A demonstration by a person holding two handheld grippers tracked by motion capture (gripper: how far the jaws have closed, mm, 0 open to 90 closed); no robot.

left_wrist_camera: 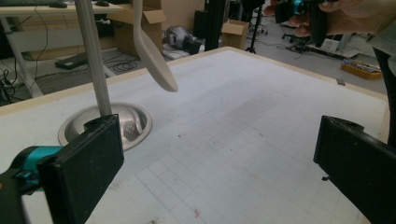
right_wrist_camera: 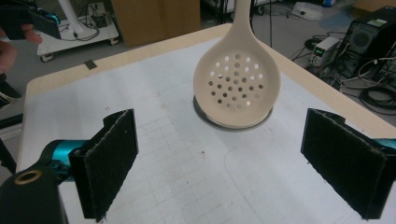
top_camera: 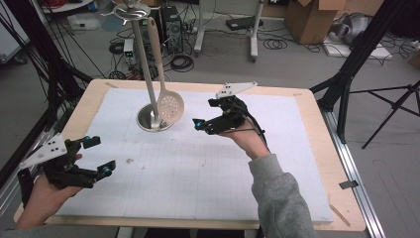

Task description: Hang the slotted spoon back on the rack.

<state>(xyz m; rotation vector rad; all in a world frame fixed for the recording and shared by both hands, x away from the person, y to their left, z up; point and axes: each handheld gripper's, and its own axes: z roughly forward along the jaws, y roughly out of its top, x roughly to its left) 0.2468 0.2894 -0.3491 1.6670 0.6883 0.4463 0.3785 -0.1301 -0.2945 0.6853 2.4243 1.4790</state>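
A cream slotted spoon (top_camera: 170, 106) hangs by its long handle from the top of a metal stand, its perforated head just above the stand's round steel base (top_camera: 143, 120). My right gripper (top_camera: 206, 114) is open, a short way right of the spoon head, and points at it. In the right gripper view the spoon head (right_wrist_camera: 236, 86) faces me beyond the open gripper (right_wrist_camera: 219, 163). My left gripper (top_camera: 100, 155) is open near the table's front left corner, with nothing between its fingers. In the left gripper view, past the open gripper (left_wrist_camera: 219, 154), are the spoon (left_wrist_camera: 154, 56) edge-on and the stand's pole (left_wrist_camera: 93, 60).
A white gridded mat (top_camera: 198, 173) covers the wooden table (top_camera: 317, 148). Black tripod legs (top_camera: 346, 84) stand off the right edge. Cables, a computer tower (top_camera: 171, 25) and cardboard boxes (top_camera: 312, 20) lie on the floor behind the table.
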